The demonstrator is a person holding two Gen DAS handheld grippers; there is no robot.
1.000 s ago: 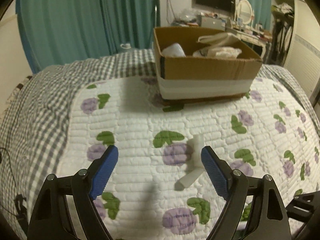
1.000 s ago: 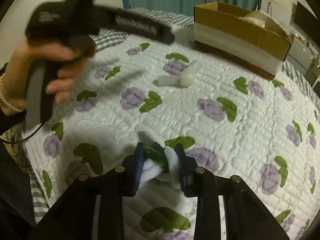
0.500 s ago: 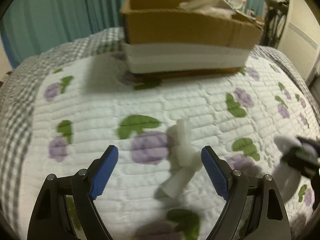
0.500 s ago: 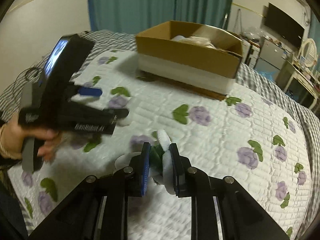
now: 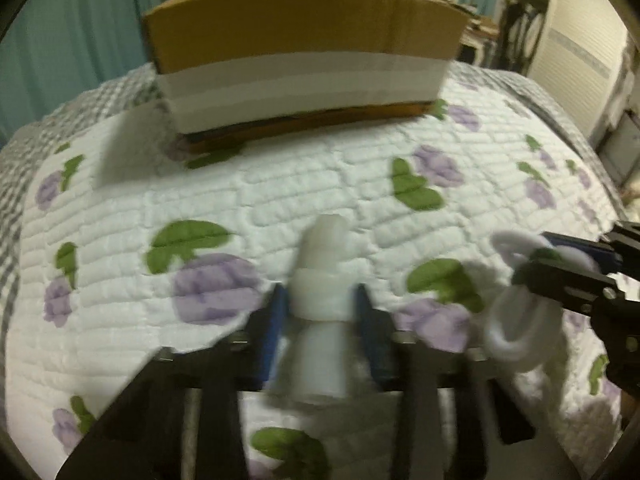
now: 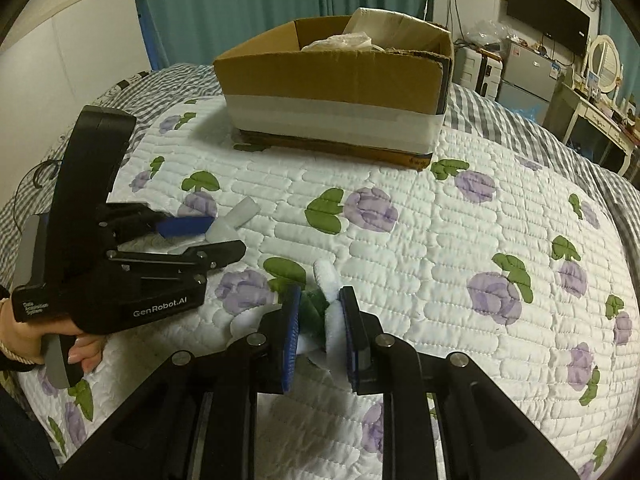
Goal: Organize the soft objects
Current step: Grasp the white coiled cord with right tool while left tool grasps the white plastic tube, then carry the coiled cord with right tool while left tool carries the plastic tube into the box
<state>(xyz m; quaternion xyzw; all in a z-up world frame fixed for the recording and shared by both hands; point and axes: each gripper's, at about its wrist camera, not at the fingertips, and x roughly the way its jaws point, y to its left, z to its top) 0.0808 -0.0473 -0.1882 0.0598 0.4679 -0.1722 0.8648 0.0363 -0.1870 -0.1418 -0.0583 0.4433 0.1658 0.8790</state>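
My left gripper [image 5: 320, 312] is shut on a white foam piece [image 5: 322, 280] lying on the quilt; it also shows in the right wrist view [image 6: 208, 236] with the foam piece [image 6: 236, 220] poking out past its fingers. My right gripper [image 6: 318, 328] is shut on a white and green fluffy soft toy [image 6: 326, 300], held just above the quilt. In the left wrist view the right gripper [image 5: 560, 264] is at the right with the toy [image 5: 516, 320] hanging from it. A cardboard box [image 6: 336, 80] with soft things inside stands at the back of the bed.
The bed carries a white quilt [image 6: 440, 240] with purple flowers over a grey checked blanket [image 6: 120, 88]. Teal curtains [image 6: 240, 8] hang behind. Furniture, a mirror and a wall television fill the far right.
My left gripper has moved forward and closed on the white foam piece. My right gripper, still holding the fluffy toy, has shifted a little.
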